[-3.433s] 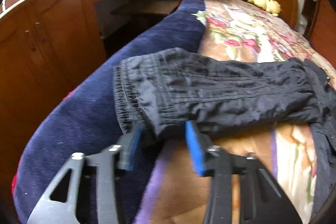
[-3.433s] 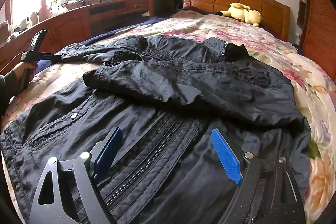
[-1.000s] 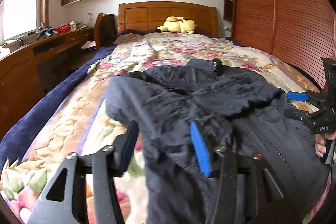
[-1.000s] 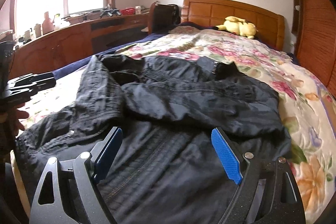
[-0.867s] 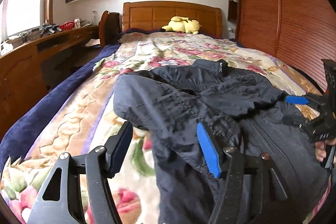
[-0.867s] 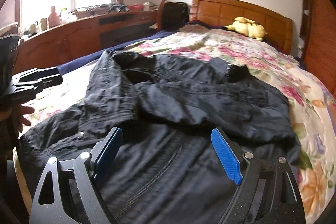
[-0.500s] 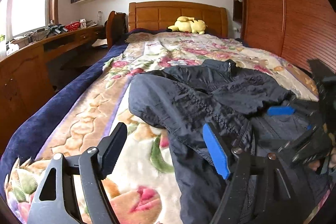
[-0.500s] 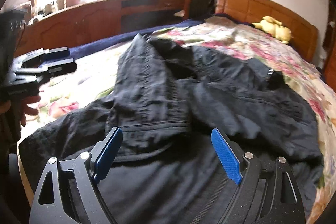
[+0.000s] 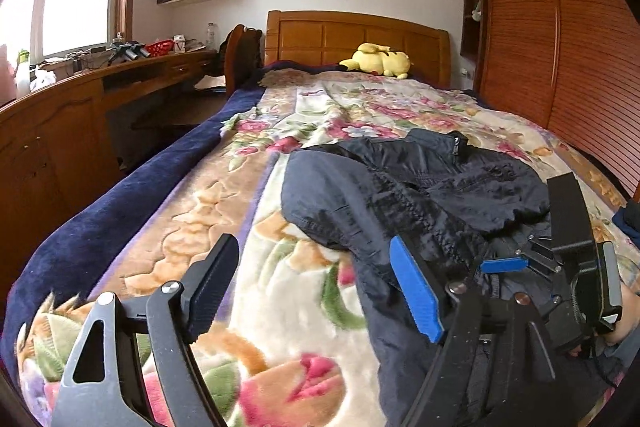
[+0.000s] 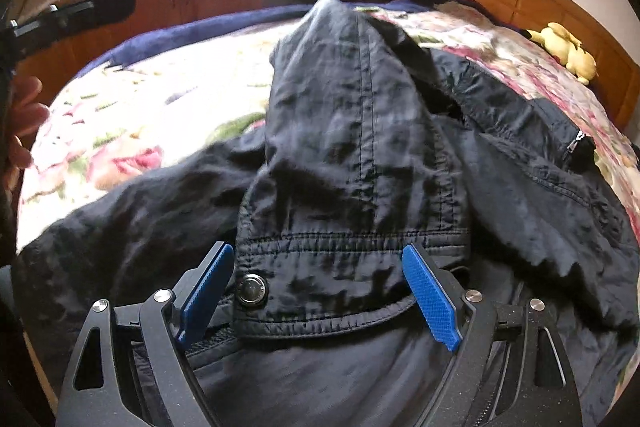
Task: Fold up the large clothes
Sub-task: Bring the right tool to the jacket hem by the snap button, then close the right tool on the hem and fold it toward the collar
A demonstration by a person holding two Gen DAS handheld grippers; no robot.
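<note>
Black jacket (image 9: 432, 195) lies on the floral blanket (image 9: 248, 211) toward the bed's right side; its hem is cut off by the frame, cuff blurred. Left gripper (image 9: 316, 291) opening, nothing btwn pads, bare blanket ahead. Right gripper (image 10: 320, 291) spread wide, straddling sleeve cuff (image 10: 340, 279), not pinching. No legible writing.

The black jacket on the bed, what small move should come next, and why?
Probably close the right tongs on the sleeve cuff: it lies folded across the black jacket between their open pads, while the left tongs are opening over bare blanket.
</note>
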